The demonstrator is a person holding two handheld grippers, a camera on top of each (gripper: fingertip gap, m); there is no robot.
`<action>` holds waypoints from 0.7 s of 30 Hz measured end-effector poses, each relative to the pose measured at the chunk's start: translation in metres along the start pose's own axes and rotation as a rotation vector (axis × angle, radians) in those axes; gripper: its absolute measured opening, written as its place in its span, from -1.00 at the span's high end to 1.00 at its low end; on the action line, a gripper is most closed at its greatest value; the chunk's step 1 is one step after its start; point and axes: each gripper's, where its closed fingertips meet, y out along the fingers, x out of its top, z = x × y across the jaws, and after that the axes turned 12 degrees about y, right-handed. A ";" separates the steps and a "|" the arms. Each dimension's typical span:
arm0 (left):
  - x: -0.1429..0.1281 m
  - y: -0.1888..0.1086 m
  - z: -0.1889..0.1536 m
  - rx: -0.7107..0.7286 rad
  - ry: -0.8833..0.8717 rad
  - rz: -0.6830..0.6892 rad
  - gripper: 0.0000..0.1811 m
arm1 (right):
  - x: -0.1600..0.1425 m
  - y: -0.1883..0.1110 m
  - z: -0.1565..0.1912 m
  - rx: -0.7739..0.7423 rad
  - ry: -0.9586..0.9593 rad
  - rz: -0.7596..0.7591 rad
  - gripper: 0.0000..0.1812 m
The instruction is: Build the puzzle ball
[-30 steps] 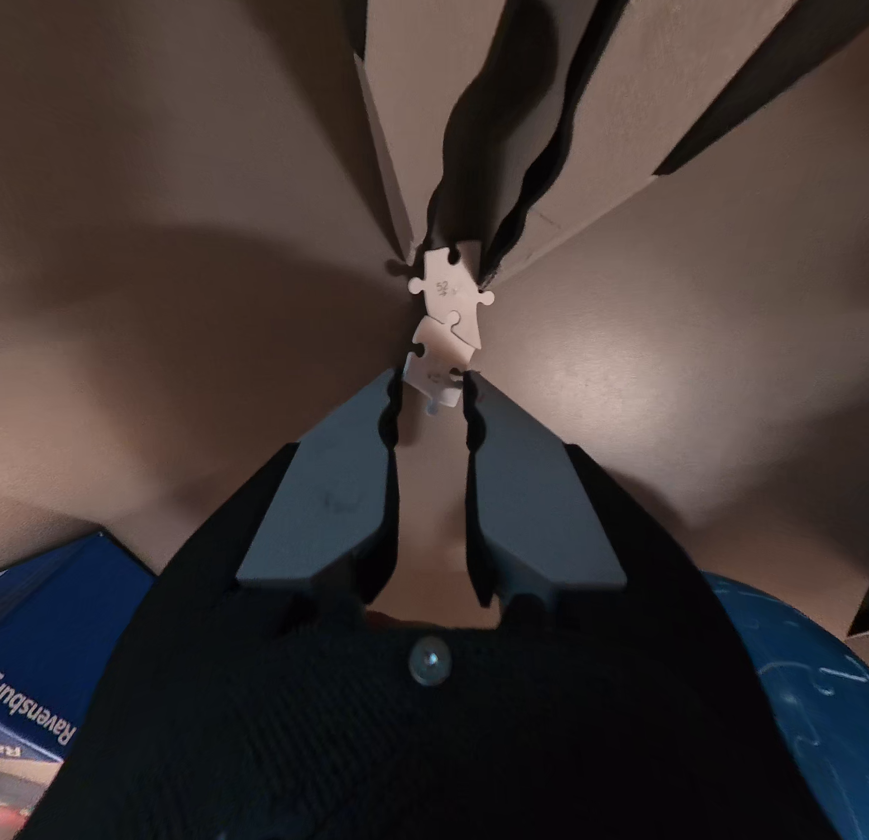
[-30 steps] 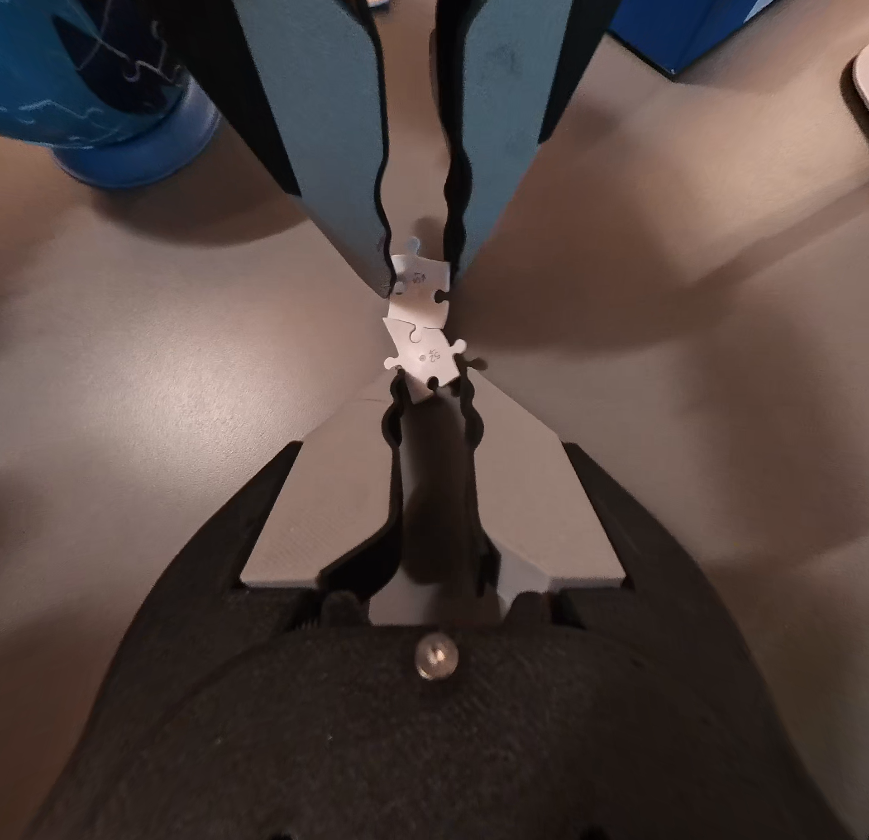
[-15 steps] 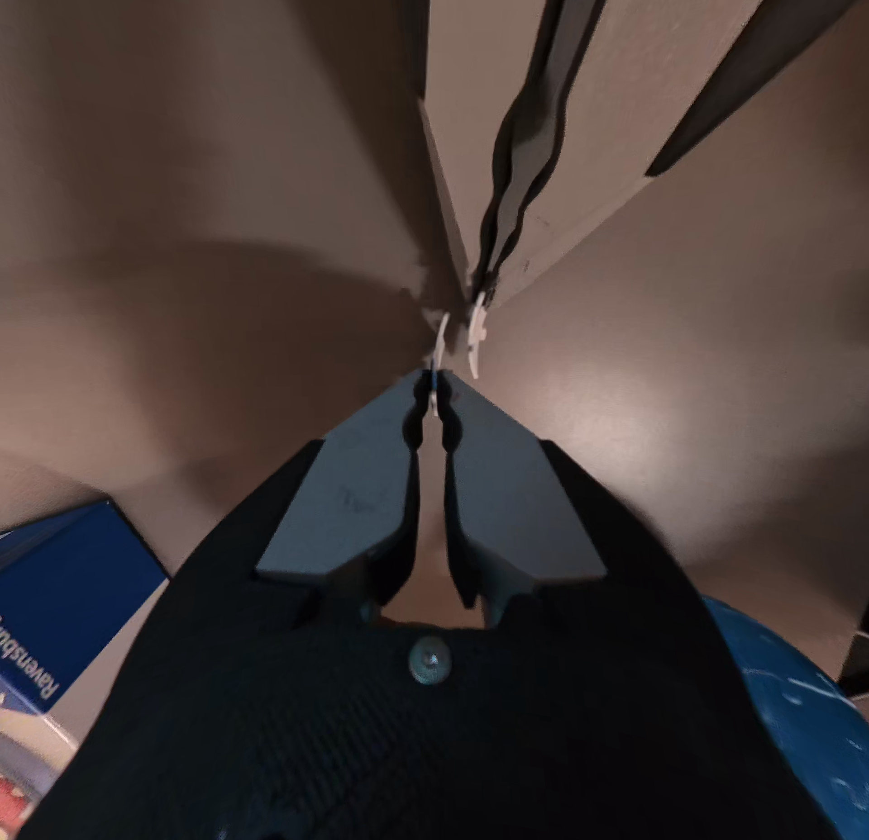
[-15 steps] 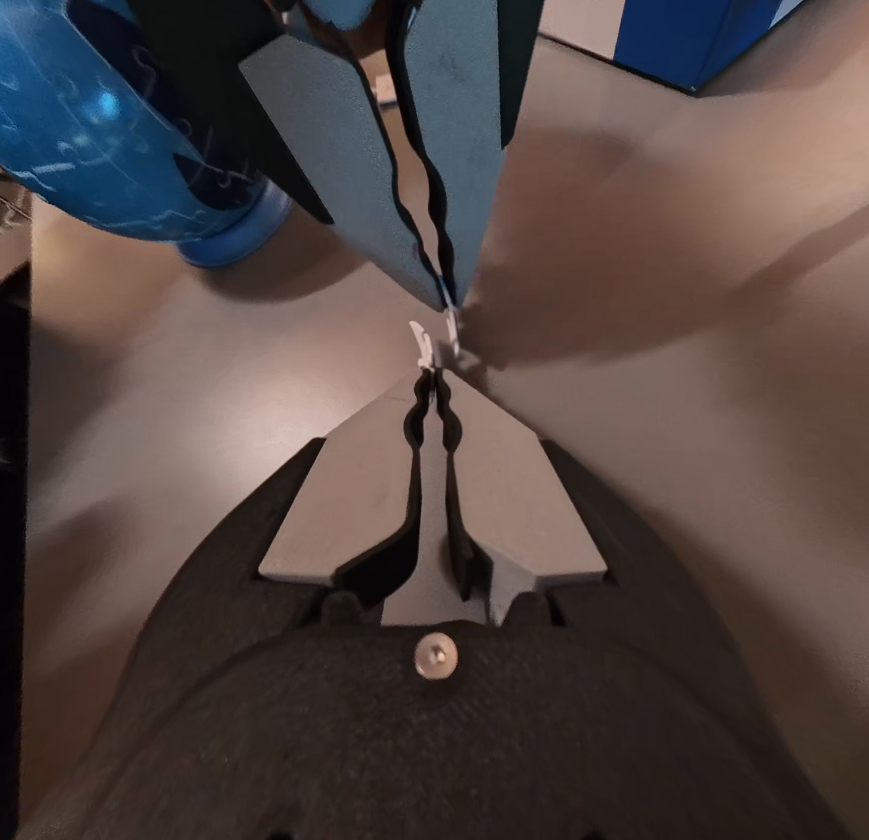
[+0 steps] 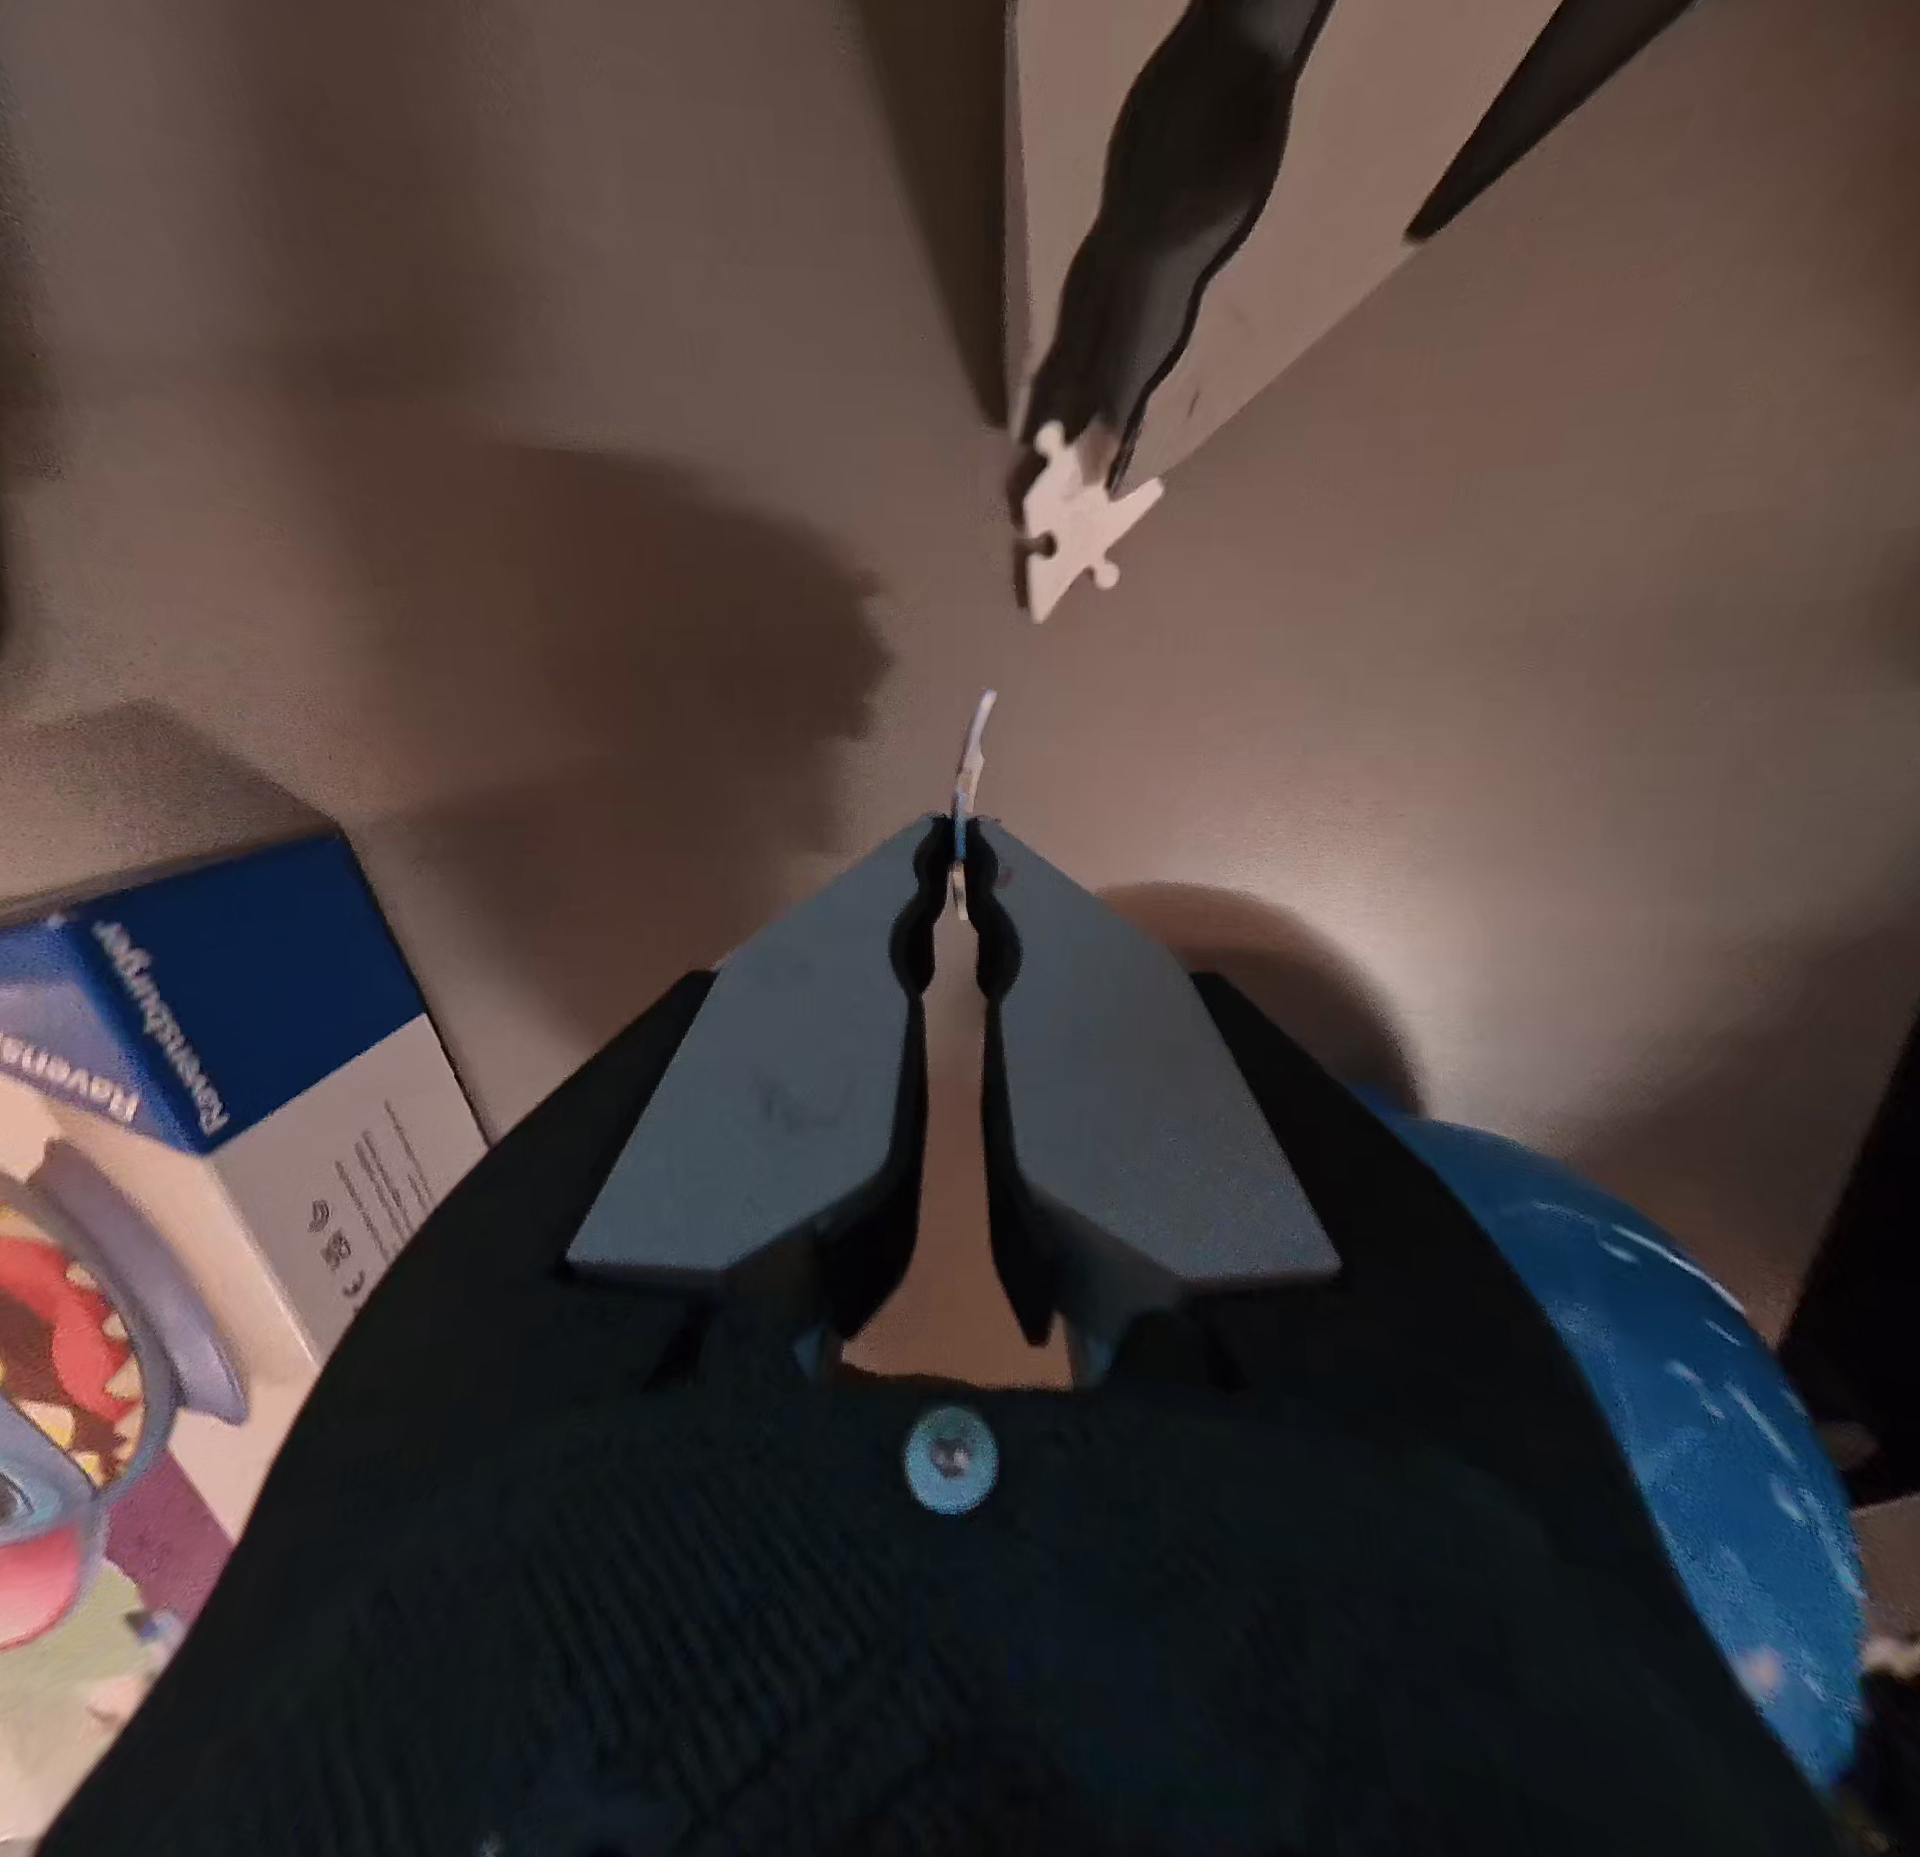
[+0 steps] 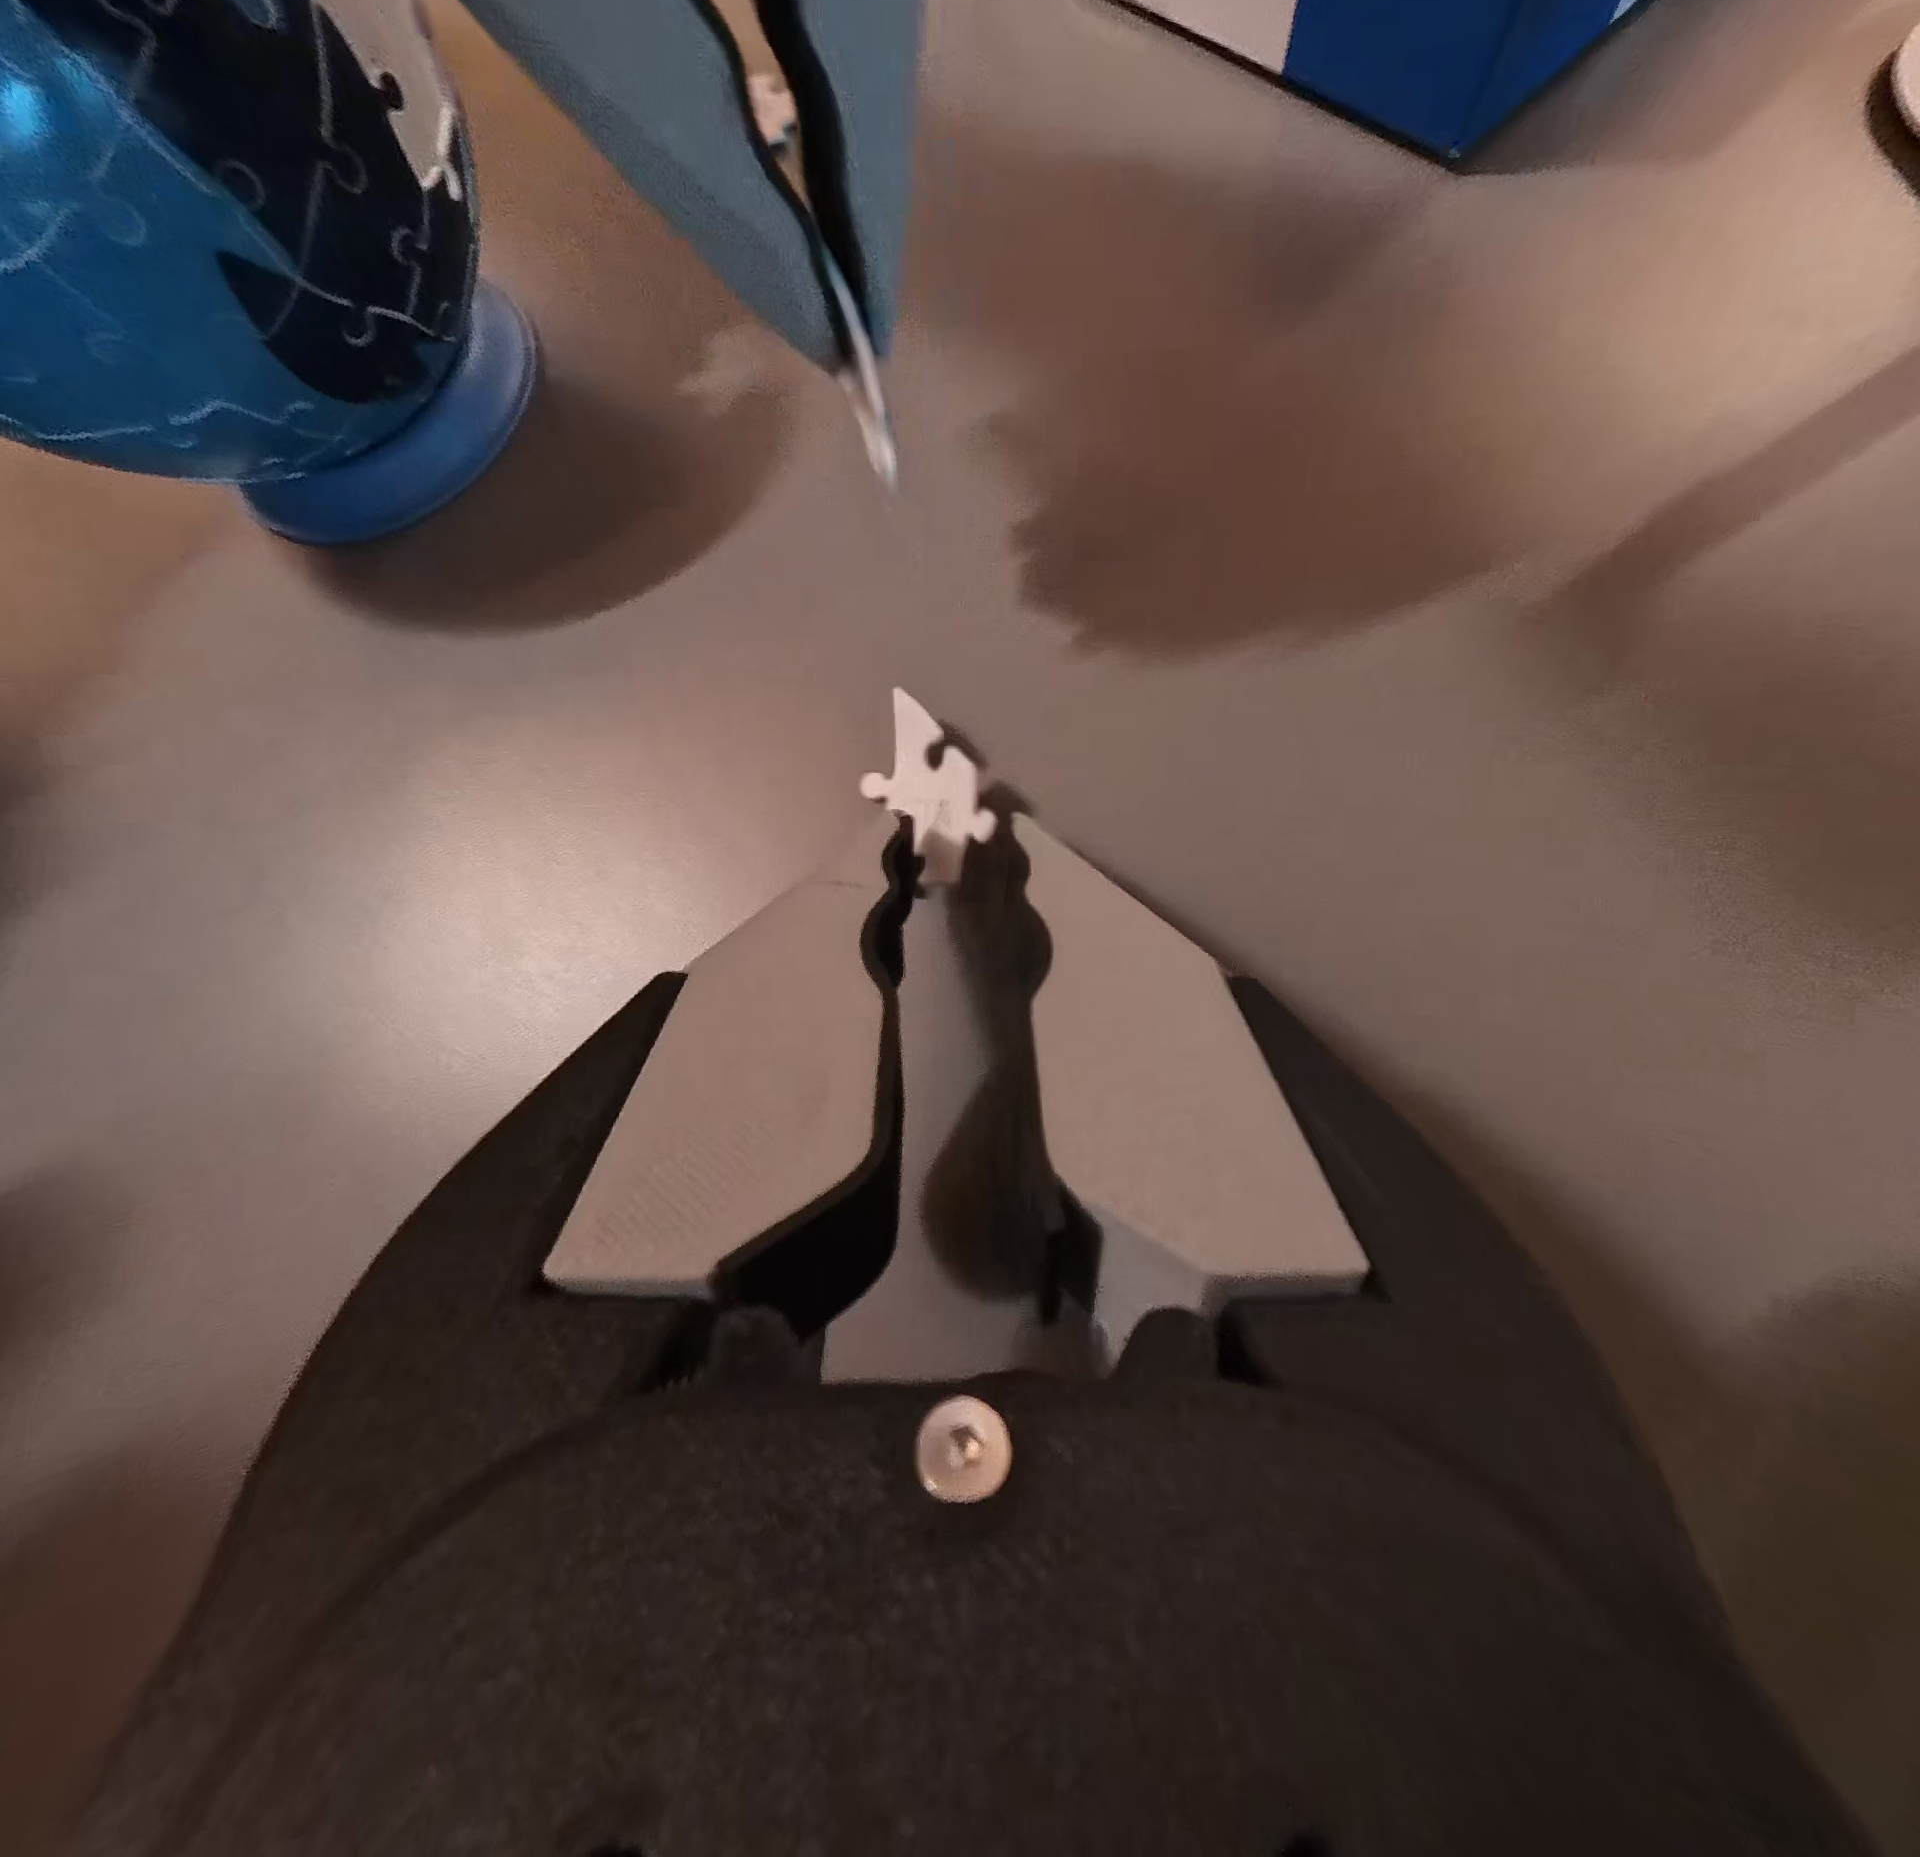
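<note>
My left gripper (image 5: 961, 833) is shut on a thin puzzle piece (image 5: 975, 758) that I see edge-on, sticking out past its blue-grey fingertips. My right gripper (image 6: 951, 843) is shut on a white puzzle piece (image 6: 923, 773), seen flat from its blank back. The two grippers face each other tip to tip above the brown table, with a gap between the pieces. The right gripper's piece (image 5: 1075, 519) shows in the left wrist view, and the left gripper's piece (image 6: 871, 420) shows in the right wrist view. The partly built blue puzzle ball (image 6: 208, 228) stands on a blue ring stand (image 6: 416, 457).
The blue and white puzzle box (image 5: 239, 1059) lies to the left of my left gripper and also shows in the right wrist view (image 6: 1403, 51). The ball (image 5: 1683, 1412) sits close by the left gripper's right side. A loose piece (image 6: 771, 108) lies on the table behind the left gripper. The left gripper's tips are roughly 8 cm from the right gripper's.
One second ago the two pieces touched between the grippers. Both grippers turned their pieces edge-on, then drew apart, each keeping its own piece.
</note>
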 end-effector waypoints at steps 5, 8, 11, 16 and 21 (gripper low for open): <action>0.004 -0.038 -0.016 -0.054 -0.094 -0.148 1.00 | 0.032 -0.010 0.009 0.001 -0.028 -0.136 0.75; -0.005 -0.051 -0.020 -0.046 -0.114 -0.152 1.00 | 0.072 -0.020 0.045 0.131 -0.047 -0.257 0.78; -0.010 -0.061 -0.028 -0.072 -0.154 -0.176 1.00 | 0.101 -0.017 0.076 0.207 -0.109 -0.279 0.78; -0.028 -0.077 -0.037 -0.049 -0.172 -0.211 1.00 | 0.121 0.005 0.107 0.277 -0.209 -0.159 0.97; -0.054 -0.101 -0.044 0.040 -0.176 -0.303 1.00 | 0.144 0.017 0.132 0.299 -0.302 -0.129 1.00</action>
